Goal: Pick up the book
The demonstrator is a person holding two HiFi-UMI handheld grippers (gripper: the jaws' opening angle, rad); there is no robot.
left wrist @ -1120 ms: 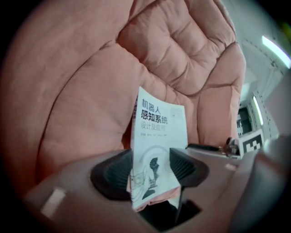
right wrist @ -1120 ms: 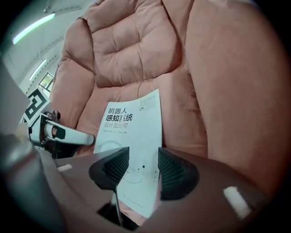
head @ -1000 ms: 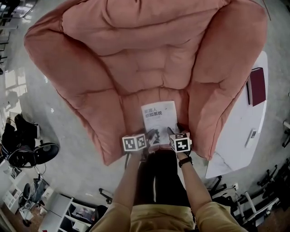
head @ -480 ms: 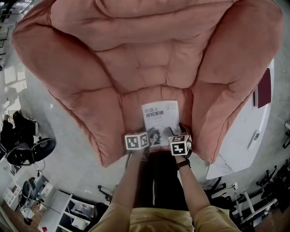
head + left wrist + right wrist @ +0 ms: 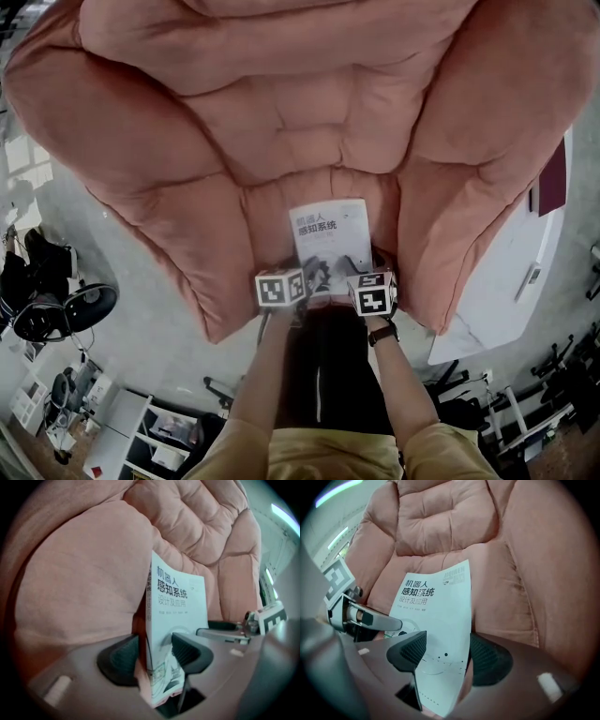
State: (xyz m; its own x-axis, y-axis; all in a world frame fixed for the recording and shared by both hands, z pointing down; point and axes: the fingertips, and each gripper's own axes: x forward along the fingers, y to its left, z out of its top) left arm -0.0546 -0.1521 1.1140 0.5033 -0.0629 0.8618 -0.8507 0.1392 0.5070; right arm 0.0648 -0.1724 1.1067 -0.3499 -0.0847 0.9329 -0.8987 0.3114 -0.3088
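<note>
Pink armchair (image 5: 281, 122) holds the book (image 5: 330, 239) on its seat (image 5: 267, 211), lower centre, long axis running up the frame. Left hand-held gripper (image 5: 154, 653) straddles its left edge, jaws closing; right hand-held gripper (image 5: 447, 656) straddles the right edge, jaws opening, neither clamped.

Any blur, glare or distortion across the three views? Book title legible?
Head view: even light, fisheye bowing the armchair, book title small. Left gripper view: dark vignetted corners, title sharp. Right gripper view: same vignette, title readable, no glare on cover.
</note>
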